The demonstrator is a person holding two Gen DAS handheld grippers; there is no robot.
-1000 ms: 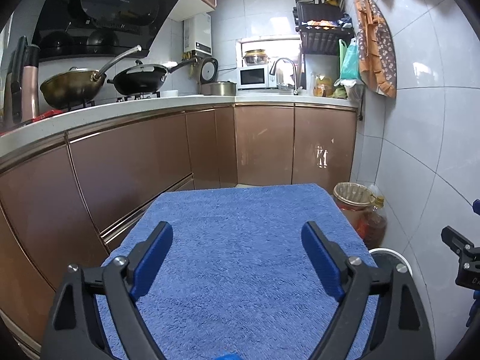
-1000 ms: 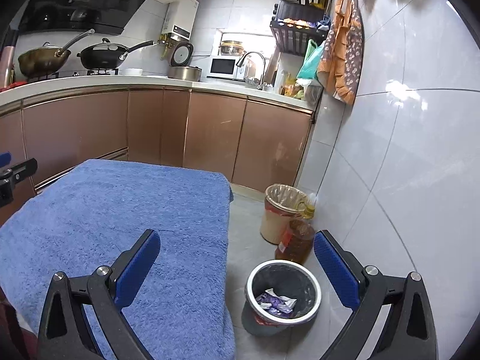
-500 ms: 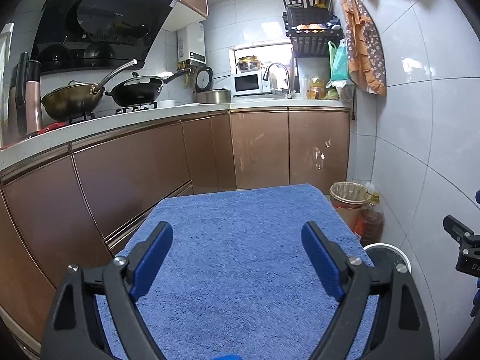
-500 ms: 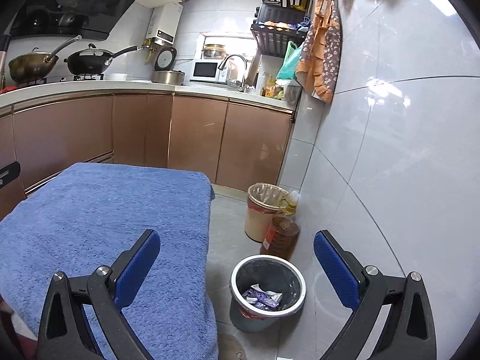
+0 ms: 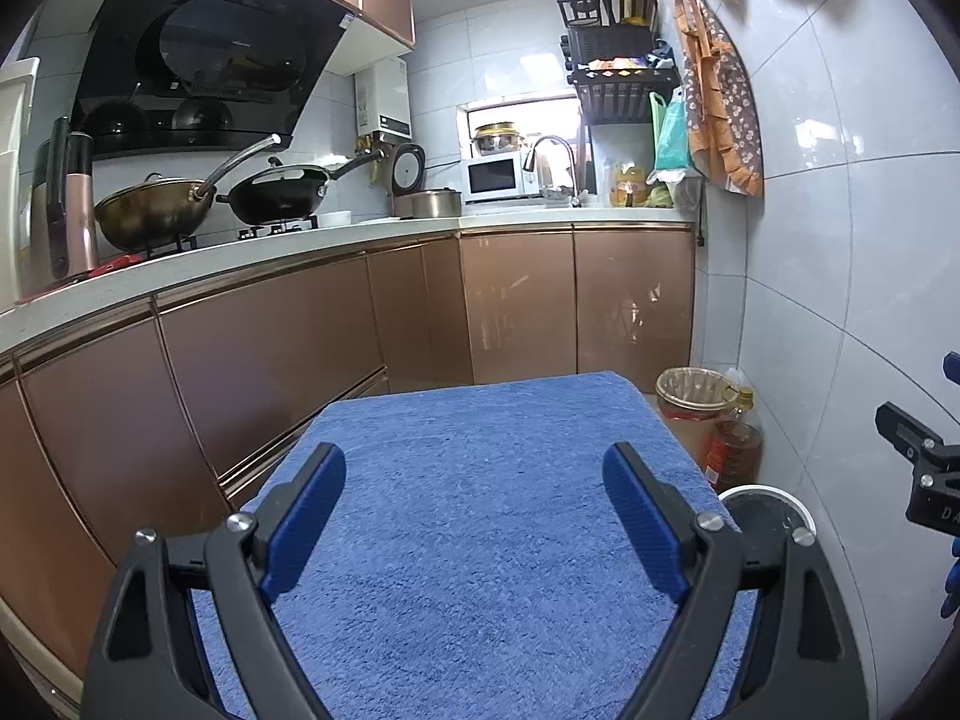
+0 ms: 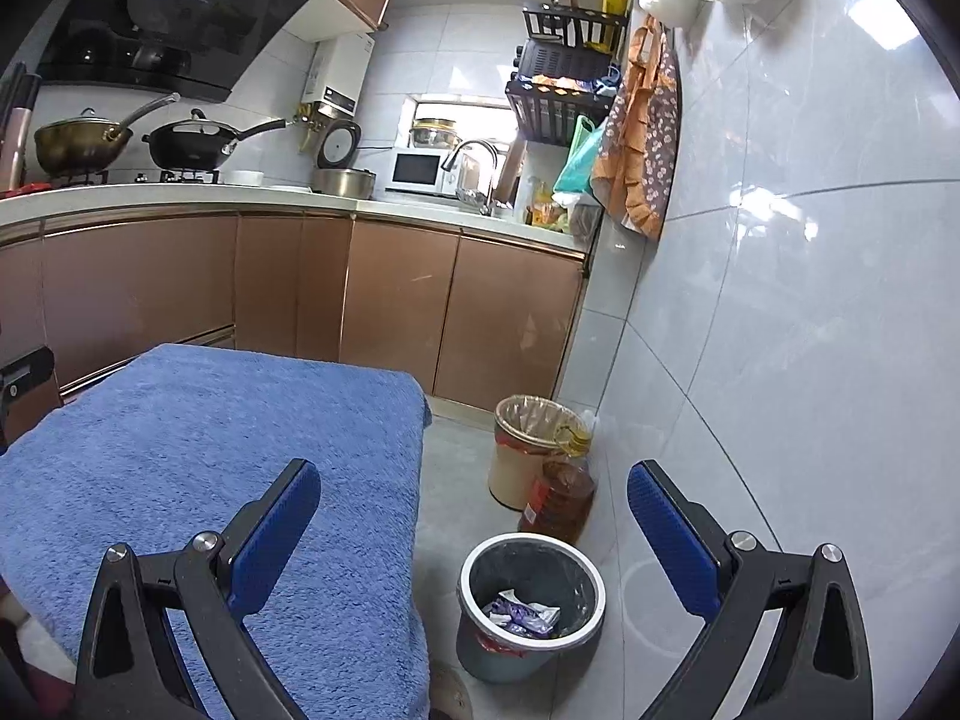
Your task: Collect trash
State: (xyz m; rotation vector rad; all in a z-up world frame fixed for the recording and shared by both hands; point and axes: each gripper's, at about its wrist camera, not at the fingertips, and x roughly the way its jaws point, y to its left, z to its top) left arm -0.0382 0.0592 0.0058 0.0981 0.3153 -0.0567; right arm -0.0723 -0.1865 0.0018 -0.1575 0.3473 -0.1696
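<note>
A small grey waste bin [image 6: 531, 606] stands on the floor beside the blue towel-covered table [image 6: 198, 450]; purple and white wrappers [image 6: 521, 613] lie in its bottom. My right gripper [image 6: 474, 516] hangs open above the bin and the table's right edge, holding nothing. My left gripper [image 5: 474, 510] is open over the blue towel [image 5: 480, 480], empty. In the left wrist view only the bin's white rim [image 5: 774, 495] shows past the table edge. No loose trash shows on the towel.
A beige lined bin [image 6: 525, 450] and an oil bottle [image 6: 561, 495] stand by the white tiled wall [image 6: 780, 330]. Brown cabinets [image 5: 300, 336] run along the left and back under a counter with woks [image 5: 276, 195]. Part of the right gripper [image 5: 924, 474] shows at the right edge.
Both wrist views have tilted upward and pulled back slightly. In the right wrist view the grey bin has shifted left, now lying between the fingers. Both grippers stayed open.
</note>
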